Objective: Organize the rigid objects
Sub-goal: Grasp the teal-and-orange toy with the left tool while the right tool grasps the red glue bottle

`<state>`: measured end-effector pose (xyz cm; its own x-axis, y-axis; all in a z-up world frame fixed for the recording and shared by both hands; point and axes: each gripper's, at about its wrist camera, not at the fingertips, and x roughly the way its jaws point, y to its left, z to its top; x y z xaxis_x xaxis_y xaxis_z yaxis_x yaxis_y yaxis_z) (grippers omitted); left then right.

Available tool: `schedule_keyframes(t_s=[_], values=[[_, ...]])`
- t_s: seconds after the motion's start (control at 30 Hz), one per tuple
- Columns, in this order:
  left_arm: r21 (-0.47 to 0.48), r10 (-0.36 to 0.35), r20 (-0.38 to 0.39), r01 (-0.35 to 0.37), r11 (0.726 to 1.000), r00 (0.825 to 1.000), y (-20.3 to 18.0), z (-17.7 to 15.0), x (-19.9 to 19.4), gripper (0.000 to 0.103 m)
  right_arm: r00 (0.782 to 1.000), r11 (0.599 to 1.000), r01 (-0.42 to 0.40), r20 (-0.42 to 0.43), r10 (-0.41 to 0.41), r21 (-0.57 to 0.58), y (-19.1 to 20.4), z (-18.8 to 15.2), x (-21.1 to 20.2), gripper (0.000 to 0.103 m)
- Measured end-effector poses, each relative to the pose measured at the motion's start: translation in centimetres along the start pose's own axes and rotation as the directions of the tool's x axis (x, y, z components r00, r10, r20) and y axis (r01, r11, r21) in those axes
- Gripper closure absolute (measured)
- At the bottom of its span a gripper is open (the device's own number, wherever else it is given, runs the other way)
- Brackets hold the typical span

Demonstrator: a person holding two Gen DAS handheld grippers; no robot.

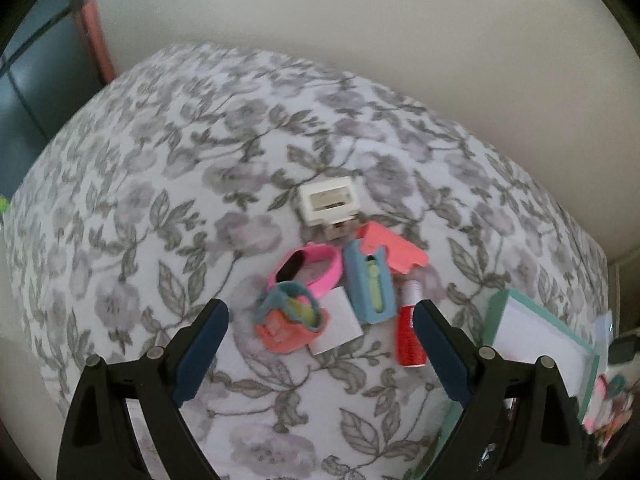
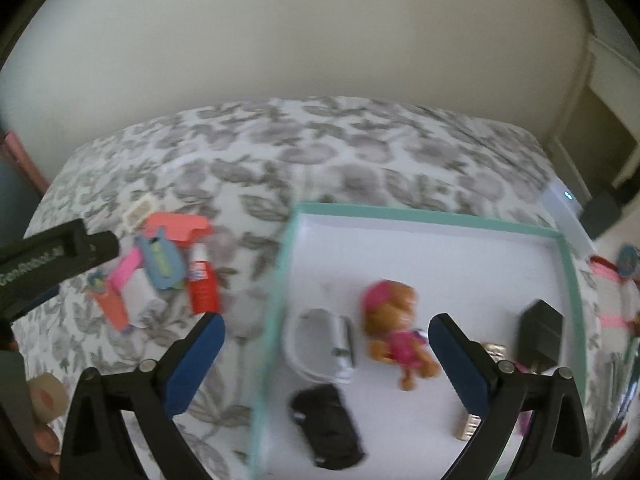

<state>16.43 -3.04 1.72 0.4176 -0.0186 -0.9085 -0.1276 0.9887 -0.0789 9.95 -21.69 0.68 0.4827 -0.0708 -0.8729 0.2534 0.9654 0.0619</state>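
Observation:
A cluster of small items lies on the floral bedcover (image 1: 160, 200): a white rectangular piece (image 1: 328, 202), a coral flat piece (image 1: 394, 252), a pink watch band (image 1: 308, 270), a blue case (image 1: 370, 290), a red bottle (image 1: 412, 332), a coral toy with a teal strap (image 1: 290, 322) and a white card (image 1: 338, 326). My left gripper (image 1: 320, 312) hovers open above this cluster, holding nothing. My right gripper (image 2: 326, 325) stands wide open and empty over a teal-rimmed white tray (image 2: 420, 216). The tray holds a dog figure (image 2: 394, 332), a white item (image 2: 316, 340), a black item (image 2: 328, 426), a black adapter (image 2: 540, 336) and a gold piece (image 2: 468, 426).
The tray (image 1: 592, 368) sits just right of the cluster (image 2: 160, 268). The left gripper's black body (image 2: 60, 248) reaches in from the left in the right wrist view. A pale wall runs behind the bed. More colourful things (image 2: 616, 280) lie past the tray's right rim.

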Motion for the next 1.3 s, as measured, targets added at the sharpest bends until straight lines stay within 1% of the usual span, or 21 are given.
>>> schedule_keyframes(t_s=[0.07,0.13,0.23,0.3,0.37,0.43,0.53,0.67,0.77,0.83,0.9,0.97,1.0,1.03,1.07,1.13,1.2,1.27,1.3], values=[[-0.024,-0.010,-0.023,0.010,1.000,1.000,0.7,0.1,0.6,0.009,1.000,0.999,-0.026,-0.001,0.025,-0.030,1.4,0.2,0.2,0.000],[-0.038,-0.007,-0.026,0.006,0.999,1.000,1.1,0.1,0.8,0.009,0.999,0.997,-0.053,-0.004,0.053,-0.058,2.9,0.4,0.5,0.000],[-0.062,0.004,-0.022,-0.006,0.998,1.000,2.0,0.3,1.1,0.010,0.998,0.991,-0.070,-0.009,0.070,-0.110,4.8,0.5,1.1,0.001],[-0.093,0.003,-0.025,-0.005,0.996,1.000,2.9,0.5,1.4,0.010,0.995,0.987,-0.095,-0.016,0.094,-0.126,5.7,0.6,1.5,0.005],[-0.111,0.008,-0.033,-0.011,0.994,0.999,3.4,0.4,1.9,0.010,0.991,0.984,-0.129,-0.032,0.126,-0.125,6.4,0.6,2.4,0.008],[-0.140,0.014,-0.059,-0.022,0.990,0.998,4.2,0.2,2.8,0.010,0.990,0.982,-0.142,-0.041,0.138,-0.123,6.9,0.6,3.2,0.010],[-0.178,-0.007,-0.075,-0.006,0.984,0.997,5.0,0.2,3.6,0.010,0.988,0.981,-0.150,-0.065,0.143,-0.123,7.4,0.6,4.6,0.016],[-0.180,-0.011,-0.076,-0.003,0.984,0.997,5.3,0.2,4.2,0.010,0.985,0.979,-0.159,-0.089,0.149,-0.125,7.9,0.5,6.1,0.023],[-0.174,-0.018,-0.084,0.003,0.985,0.996,5.1,0.3,4.4,0.010,0.983,0.979,-0.165,-0.096,0.154,-0.120,8.0,0.6,6.7,0.024],[-0.157,-0.008,-0.089,-0.006,0.988,0.996,4.8,0.3,4.6,0.011,0.982,0.979,-0.167,-0.102,0.156,-0.118,8.1,0.7,7.1,0.030],[-0.155,-0.019,-0.096,0.004,0.988,0.995,4.6,0.1,4.8,0.017,0.983,0.980,-0.164,-0.107,0.152,-0.115,8.2,0.8,7.4,0.035],[-0.165,-0.064,-0.117,0.044,0.985,0.991,4.4,0.1,5.3,0.025,0.981,0.980,-0.166,-0.115,0.153,-0.110,8.2,0.8,7.8,0.039],[-0.168,-0.073,-0.121,0.052,0.984,0.990,4.3,0.0,5.4,0.026,0.982,0.980,-0.163,-0.116,0.150,-0.111,8.3,0.8,7.9,0.044],[-0.169,-0.078,-0.125,0.056,0.984,0.989,4.2,-0.1,5.4,0.029,0.984,0.981,-0.154,-0.111,0.142,-0.115,8.3,0.8,7.9,0.046],[-0.168,-0.087,-0.126,0.065,0.984,0.988,4.1,-0.1,5.5,0.032,0.985,0.982,-0.148,-0.107,0.136,-0.117,8.2,0.9,8.0,0.050],[-0.165,-0.097,-0.130,0.075,0.983,0.987,3.9,-0.2,5.4,0.036,0.985,0.984,-0.147,-0.103,0.136,-0.105,8.0,1.0,7.9,0.056],[-0.160,-0.102,-0.136,0.080,0.984,0.985,3.7,-0.3,5.5,0.039,0.986,0.985,-0.140,-0.103,0.130,-0.099,7.9,0.9,7.9,0.067],[-0.158,-0.105,-0.139,0.083,0.984,0.985,3.6,-0.5,5.6,0.041,0.986,0.985,-0.143,-0.105,0.132,-0.098,7.8,0.8,7.8,0.071],[-0.157,-0.104,-0.138,0.082,0.984,0.985,3.6,-0.5,5.5,0.041,0.985,0.985,-0.144,-0.105,0.134,-0.097,7.8,0.8,7.8,0.071]])
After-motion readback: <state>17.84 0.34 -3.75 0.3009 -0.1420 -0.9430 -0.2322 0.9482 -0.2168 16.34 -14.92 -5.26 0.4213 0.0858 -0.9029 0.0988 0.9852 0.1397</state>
